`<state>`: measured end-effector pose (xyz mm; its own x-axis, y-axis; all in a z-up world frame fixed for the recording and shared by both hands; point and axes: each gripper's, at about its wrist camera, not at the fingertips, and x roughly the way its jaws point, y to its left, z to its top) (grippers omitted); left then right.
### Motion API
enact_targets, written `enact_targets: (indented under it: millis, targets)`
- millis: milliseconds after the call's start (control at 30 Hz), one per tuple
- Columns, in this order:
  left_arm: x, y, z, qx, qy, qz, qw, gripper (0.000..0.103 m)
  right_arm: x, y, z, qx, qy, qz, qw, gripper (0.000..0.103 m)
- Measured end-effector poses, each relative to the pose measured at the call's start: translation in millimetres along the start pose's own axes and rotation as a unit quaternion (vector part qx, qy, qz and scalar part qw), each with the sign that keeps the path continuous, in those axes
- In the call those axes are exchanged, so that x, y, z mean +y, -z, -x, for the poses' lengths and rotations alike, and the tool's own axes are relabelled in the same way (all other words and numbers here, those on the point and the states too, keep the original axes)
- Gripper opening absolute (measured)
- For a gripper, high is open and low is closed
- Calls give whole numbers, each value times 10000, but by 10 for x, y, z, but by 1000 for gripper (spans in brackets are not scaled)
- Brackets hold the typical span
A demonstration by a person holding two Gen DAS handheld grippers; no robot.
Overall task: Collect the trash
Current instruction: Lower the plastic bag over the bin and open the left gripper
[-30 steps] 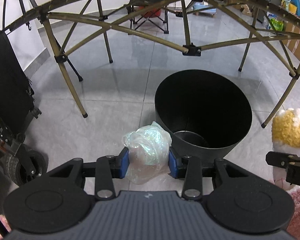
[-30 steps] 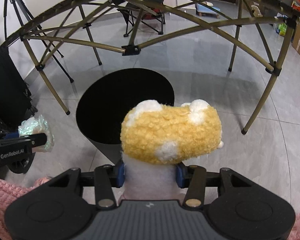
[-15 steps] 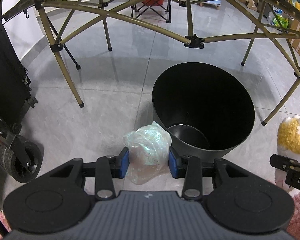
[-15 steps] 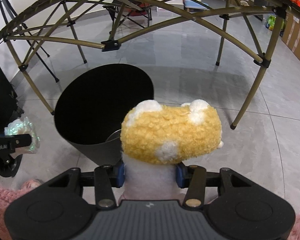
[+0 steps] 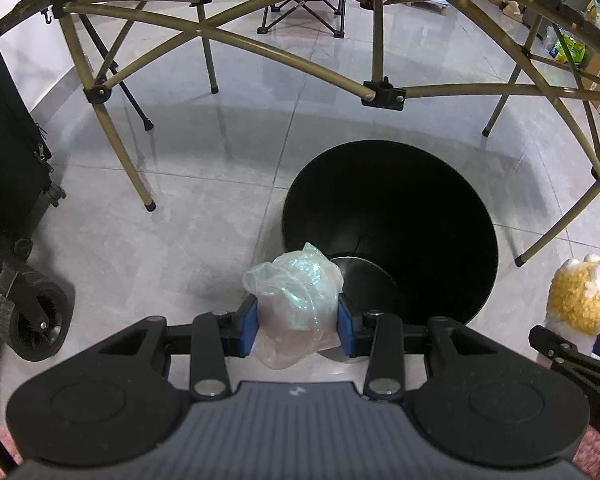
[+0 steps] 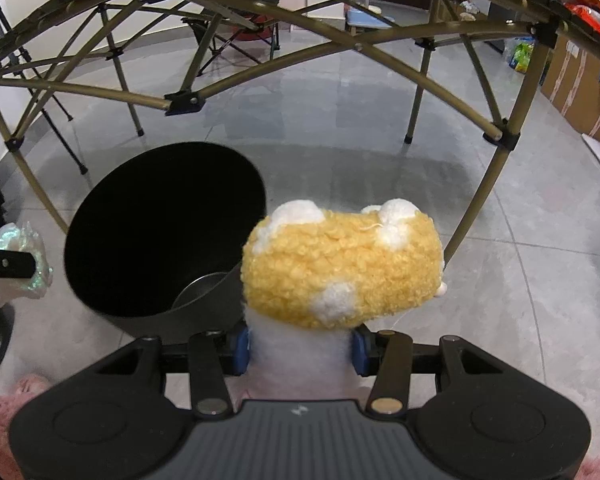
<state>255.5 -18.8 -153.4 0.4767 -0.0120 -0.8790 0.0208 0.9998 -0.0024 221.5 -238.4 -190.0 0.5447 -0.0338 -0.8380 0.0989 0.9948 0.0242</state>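
A round black bin (image 5: 392,224) stood open on the grey tiled floor (image 5: 180,216) beneath a folding table's olive metal frame (image 5: 380,92), its dark interior holding no trash that could be made out; only a bare, shiny patch of its bottom caught the light in both wrist views. The left gripper (image 5: 298,322) was clamped on a crumpled wad of clear, iridescent plastic film (image 5: 296,284), the blue pads (image 5: 249,324) pressing into it from either side. From that camera the wad hung at the bin's near left rim, partly overlapping the opening, not inside it. The right gripper (image 6: 302,346) was closed around the white lower part of a fluffy yellow-and-white plush toy (image 6: 340,264), whose yellow top bulged above the fingers. In the right wrist view the toy sat just right of the bin (image 6: 160,228), its left edge covering a sliver of the rim; whether it was over the opening could not be told. Each gripper showed at the edge of the other's view, the plush (image 5: 584,296) to the right of the bin and the film (image 6: 24,256) to its left. A black wheeled case (image 5: 8,160) stood at the far left, a folding chair (image 5: 304,4) and cardboard boxes (image 6: 580,80) farther back, and pink fuzzy fabric (image 6: 0,412) edged the bottom corners.
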Motion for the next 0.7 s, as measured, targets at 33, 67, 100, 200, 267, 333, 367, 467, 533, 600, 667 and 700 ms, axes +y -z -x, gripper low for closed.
enact_targets:
  millis: [33,67,100,200,267,333,367,467,533,600,667,700]
  targets:
    - [-19,-30,-11,11,3,-1,10000,40,-11,-16,-4,-26,29,-3,10000,46]
    - [-48,-56,-17,19,7,-9,10000,40,-20,-29,-8,-49,54,-11,10000,46]
    - [-73,-83,-25,29,18,-10,10000,40,-29,-39,-13,-67,78,-21,9999,46]
    - [-162,-162,-50,82,75,-3,9999,40,-67,-79,-49,-87,138,-69,9998,46]
    - [-229,-214,-72,116,80,-19,9999,40,-87,-100,-82,-88,174,-94,9998,46]
    - [-290,-258,-90,157,101,-19,9998,40,-114,-127,-126,-86,214,-113,9997,46]
    - [-325,-281,-102,189,109,-21,9998,40,-124,-143,-148,-89,225,-126,9996,46]
    - [-440,-333,-143,259,127,-53,9996,40,-152,-194,-217,-143,273,-150,9994,46]
    - [-506,-363,-180,304,132,-69,9994,40,-177,-227,-261,-174,316,-167,9992,46]
    - [-556,-404,-227,356,146,-58,9992,40,-214,-256,-307,-174,328,-228,9991,46]
    - [-599,-452,-278,403,139,-30,9991,40,-253,-276,-348,-155,332,-295,9989,46]
    - [-615,-482,-304,420,143,-4,9990,40,-269,-284,-365,-146,331,-323,9988,46]
